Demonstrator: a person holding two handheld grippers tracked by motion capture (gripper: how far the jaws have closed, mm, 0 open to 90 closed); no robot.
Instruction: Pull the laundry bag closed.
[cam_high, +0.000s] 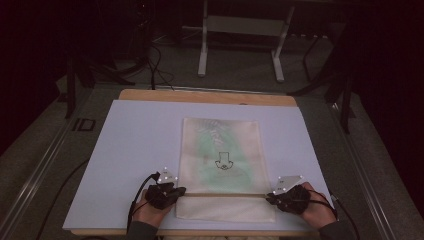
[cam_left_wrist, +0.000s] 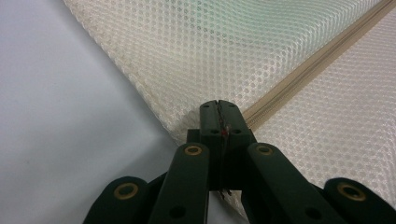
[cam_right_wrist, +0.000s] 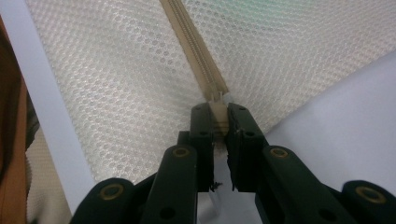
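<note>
**Both grippers clamped at the ends of the pouch's zipper**

Right now a cream mesh pouch (cam_high: 220, 150) lies flat on the pale board (cam_high: 130, 150) that covers the wooden table (cam_high: 205, 96), roughly at the board's middle and reaching toward its near edge. A tan zipper (cam_high: 225, 194) runs across the pouch close to that near end, and something green shows faintly through the mesh farther up, along with a small black drawing.

At the pouch's left edge, the left gripper (cam_high: 179, 190) sits where the zipper ends. In the left gripper view its jaws are pressed together on the pouch's edge, with the zipper (cam_left_wrist: 308, 74) running away from their tips across the mesh (cam_left_wrist: 210, 51).

At the pouch's right edge, the right gripper (cam_high: 270, 196) meets the other end of the zipper. In the right gripper view its jaws pinch the tan zipper end (cam_right_wrist: 218, 116) between them, the zipper teeth (cam_right_wrist: 191, 46) leading off over the mesh.
</note>
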